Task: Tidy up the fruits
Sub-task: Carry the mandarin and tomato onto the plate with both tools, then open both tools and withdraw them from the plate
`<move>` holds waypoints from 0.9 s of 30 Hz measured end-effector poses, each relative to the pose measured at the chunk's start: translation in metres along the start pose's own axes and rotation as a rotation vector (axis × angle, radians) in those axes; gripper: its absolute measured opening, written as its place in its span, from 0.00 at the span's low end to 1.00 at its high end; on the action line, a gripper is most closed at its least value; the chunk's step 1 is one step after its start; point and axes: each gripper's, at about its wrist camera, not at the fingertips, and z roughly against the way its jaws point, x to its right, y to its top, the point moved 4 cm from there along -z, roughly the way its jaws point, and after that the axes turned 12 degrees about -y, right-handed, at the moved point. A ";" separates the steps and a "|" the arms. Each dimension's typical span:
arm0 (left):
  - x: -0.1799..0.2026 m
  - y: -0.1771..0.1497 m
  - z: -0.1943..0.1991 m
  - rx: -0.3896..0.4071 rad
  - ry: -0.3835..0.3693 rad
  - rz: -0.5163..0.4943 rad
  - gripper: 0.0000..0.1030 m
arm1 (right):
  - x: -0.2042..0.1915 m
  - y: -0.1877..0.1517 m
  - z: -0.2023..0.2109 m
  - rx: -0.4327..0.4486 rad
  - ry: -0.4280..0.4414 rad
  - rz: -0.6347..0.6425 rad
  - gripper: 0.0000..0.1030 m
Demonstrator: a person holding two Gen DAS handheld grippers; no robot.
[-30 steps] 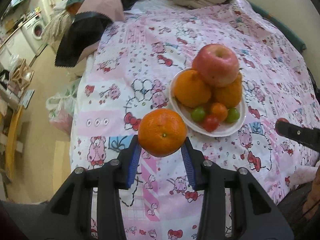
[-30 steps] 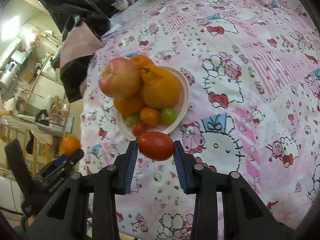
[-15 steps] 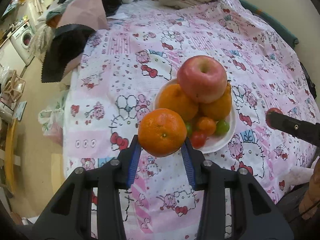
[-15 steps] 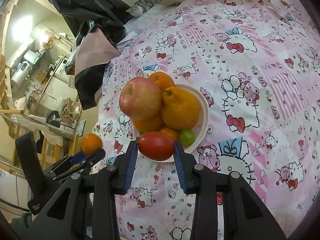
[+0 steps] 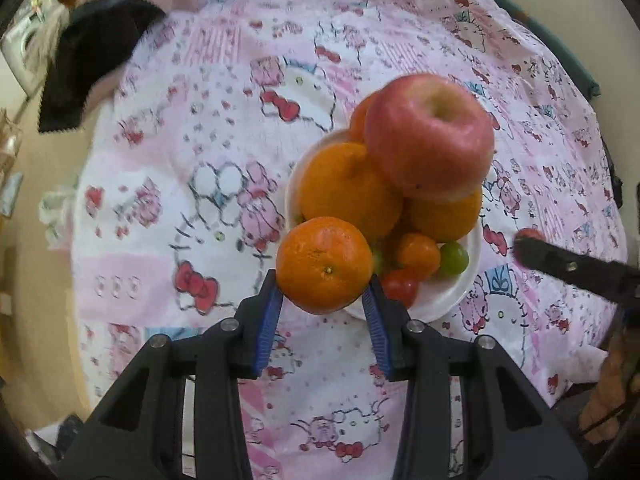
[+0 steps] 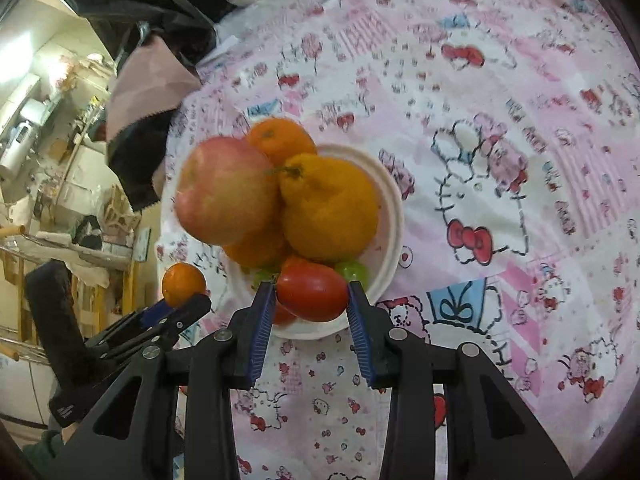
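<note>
My left gripper (image 5: 325,300) is shut on an orange mandarin (image 5: 325,265) and holds it over the near left rim of a white plate (image 5: 460,292). The plate carries a red apple (image 5: 430,142) on top of large oranges (image 5: 350,190), with small green and red fruits below. My right gripper (image 6: 312,304) is shut on a red tomato (image 6: 312,291), held above the plate's (image 6: 390,216) near rim. The apple (image 6: 226,190) and a knobbly orange (image 6: 330,206) show there too. The left gripper with its mandarin (image 6: 183,284) appears at the left.
The plate sits on a table under a pink cartoon-print cloth (image 5: 208,184). Dark and pink clothes (image 5: 92,52) hang over the far left edge. The right gripper's finger (image 5: 568,266) reaches in from the right. Folded fabric lies at the far end.
Both grippers have moved closer to the plate with their fruits still held. The mandarin and the tomato now overlap the plate's near rim.
</note>
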 end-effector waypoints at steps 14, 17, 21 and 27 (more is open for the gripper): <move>0.036 -0.001 -0.047 -0.077 -0.057 -0.094 0.36 | 0.001 -0.013 -0.062 -0.207 0.067 -0.095 0.40; 0.037 0.000 -0.049 -0.071 -0.058 -0.091 0.37 | 0.001 -0.012 -0.064 -0.213 0.070 -0.100 0.40; 0.040 0.001 -0.049 -0.072 -0.055 -0.095 0.51 | 0.002 -0.009 -0.064 -0.221 0.093 -0.126 0.51; 0.039 -0.001 -0.044 -0.064 -0.040 -0.099 0.74 | 0.006 -0.004 -0.054 -0.188 0.076 -0.129 0.51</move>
